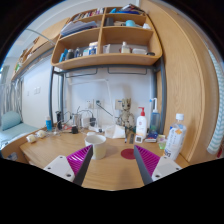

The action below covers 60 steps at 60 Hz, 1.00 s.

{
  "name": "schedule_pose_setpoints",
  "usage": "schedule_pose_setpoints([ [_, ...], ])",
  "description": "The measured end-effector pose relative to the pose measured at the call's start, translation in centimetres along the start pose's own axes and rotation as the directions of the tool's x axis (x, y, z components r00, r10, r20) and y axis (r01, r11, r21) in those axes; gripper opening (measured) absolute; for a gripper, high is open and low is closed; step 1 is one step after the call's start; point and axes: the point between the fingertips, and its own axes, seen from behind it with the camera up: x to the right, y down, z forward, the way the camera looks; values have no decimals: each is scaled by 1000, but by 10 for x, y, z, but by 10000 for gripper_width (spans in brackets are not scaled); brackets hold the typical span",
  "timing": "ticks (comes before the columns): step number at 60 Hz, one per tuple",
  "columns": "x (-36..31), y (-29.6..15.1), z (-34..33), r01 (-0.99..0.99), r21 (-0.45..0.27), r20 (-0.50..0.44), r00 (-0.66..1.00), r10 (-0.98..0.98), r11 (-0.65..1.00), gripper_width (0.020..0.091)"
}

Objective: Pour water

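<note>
Wooden desk point(60, 150) under a wall shelf point(105, 40) packed with stuff. Claw point(110, 160) open, holding nothing, pink pads point(80, 158) spread apart. White cup point(97, 146) just ahead between the fingers. Clear water bottle point(176, 136) ahead to the right, white spray bottle point(141, 125) beyond.

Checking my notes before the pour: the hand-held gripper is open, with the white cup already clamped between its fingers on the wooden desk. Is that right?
Not quite. The gripper view shows the white cup standing just ahead of the open hand-held gripper, not clamped between its fingers. The rest holds: it rests on the wooden desk.
</note>
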Motion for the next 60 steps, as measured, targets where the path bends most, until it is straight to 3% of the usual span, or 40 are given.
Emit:
schedule_pose_setpoints([
  [10,50,-1,-11,-32,46,-46,998,34,998,856],
  [26,185,22,-10,-37,0,-254,966,35,999,859],
  [46,226,21,51,-109,10,-228,968,108,994,850],
  [54,229,16,65,-83,16,-227,970,85,996,719],
  [60,220,16,70,-56,6,-214,975,56,998,546],
])
